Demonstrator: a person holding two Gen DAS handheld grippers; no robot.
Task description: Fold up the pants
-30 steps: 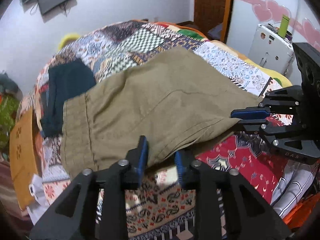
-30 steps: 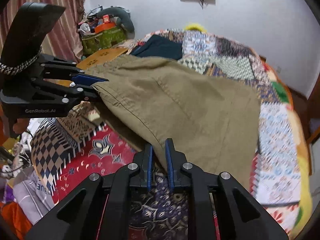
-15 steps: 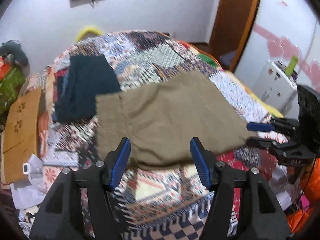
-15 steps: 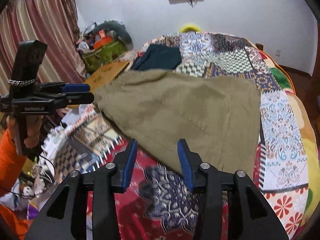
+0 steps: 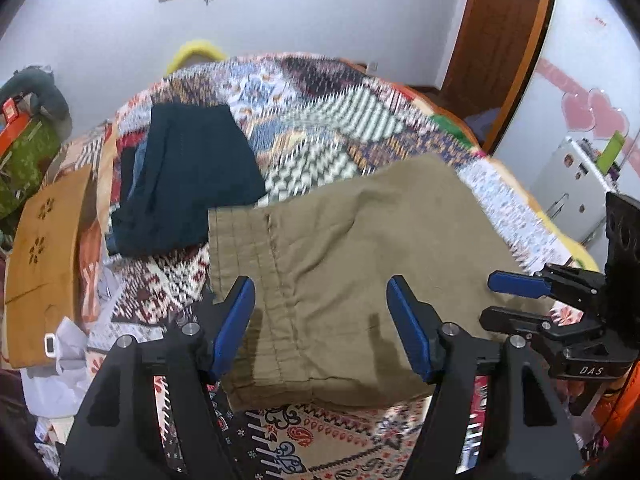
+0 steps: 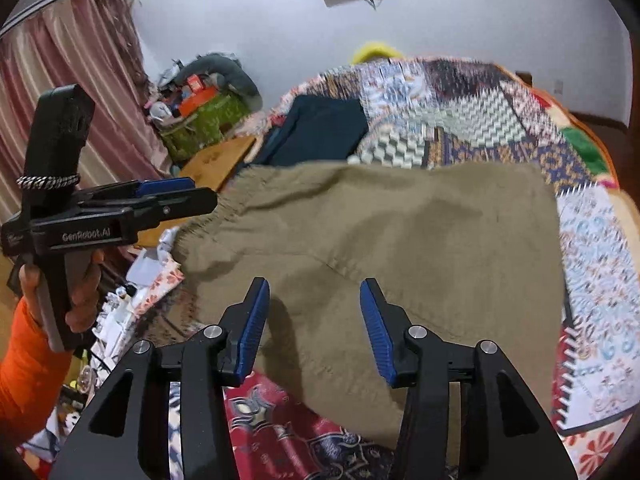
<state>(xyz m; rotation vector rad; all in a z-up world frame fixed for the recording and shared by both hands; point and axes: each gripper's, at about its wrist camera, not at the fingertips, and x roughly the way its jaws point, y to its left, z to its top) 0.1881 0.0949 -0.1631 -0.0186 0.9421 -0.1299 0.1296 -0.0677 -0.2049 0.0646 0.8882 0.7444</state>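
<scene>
Both of your grippers hang empty above the olive pants [image 5: 352, 264]: the left gripper [image 5: 322, 330] has its jaws spread wide, touching nothing, with the ribbed waistband directly ahead of and below them; the right gripper [image 6: 314, 332] is just as wide, apart from the cloth, with the folded body of the garment filling the space ahead of its blue pads [image 6: 374, 332]. Off to the side of each pair of jaws you see the other tool, also hovering clear of the fabric. The pants lie folded over on the patchwork quilt [image 5: 328, 120], their near edge close to the bed's edge under your jaws. Beyond the left jaws, far-left, a dark navy garment [image 5: 188, 176] touches the waistband corner. The main risk, as I judge it, is a sloppy next pinch: catch only the top layer and the fold peels open; drag toward yourself and the stack slides off the bed's edge; reach too far left and you snag the navy piece too.
</scene>
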